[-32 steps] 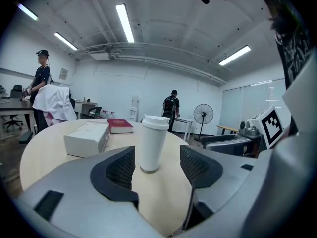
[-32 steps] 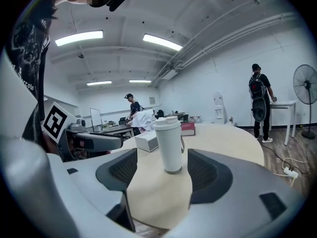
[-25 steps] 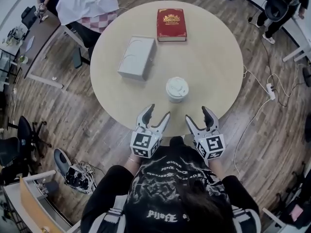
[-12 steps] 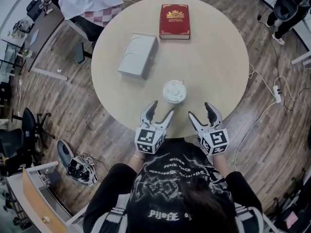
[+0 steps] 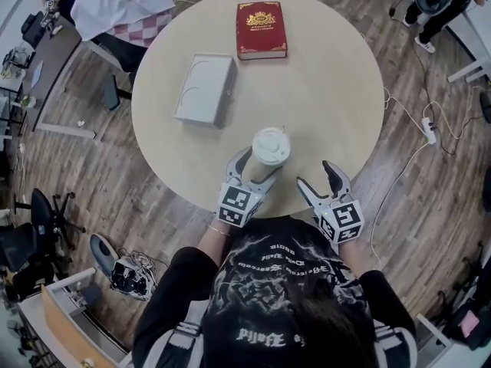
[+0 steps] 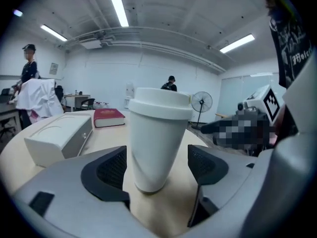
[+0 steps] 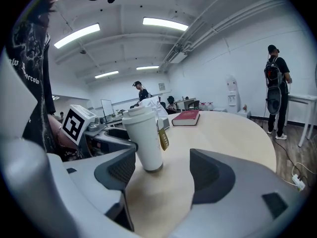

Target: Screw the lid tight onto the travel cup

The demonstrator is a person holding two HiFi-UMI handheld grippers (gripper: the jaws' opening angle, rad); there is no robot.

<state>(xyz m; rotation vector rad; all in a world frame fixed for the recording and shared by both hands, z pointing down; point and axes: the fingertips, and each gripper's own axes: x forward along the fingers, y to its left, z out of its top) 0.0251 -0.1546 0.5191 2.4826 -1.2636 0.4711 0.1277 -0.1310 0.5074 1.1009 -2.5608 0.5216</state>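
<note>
Tongs of left gripper (image 5: 257,167) now forward around travel cup (image 5: 270,146), opening, not touching; right gripper (image 5: 317,176) spread, empty.

Round pale wooden table (image 5: 337,90): red hardcover book (image 5: 261,29) at far edge, grey rectangular box (image 5: 205,89) left, white lidded travel cup (image 5: 270,146) by near edge

The left gripper (image 5: 255,167) has moved forward, so the white travel cup (image 5: 271,146) now stands between its opening jaws, no longer ahead of them.
</note>
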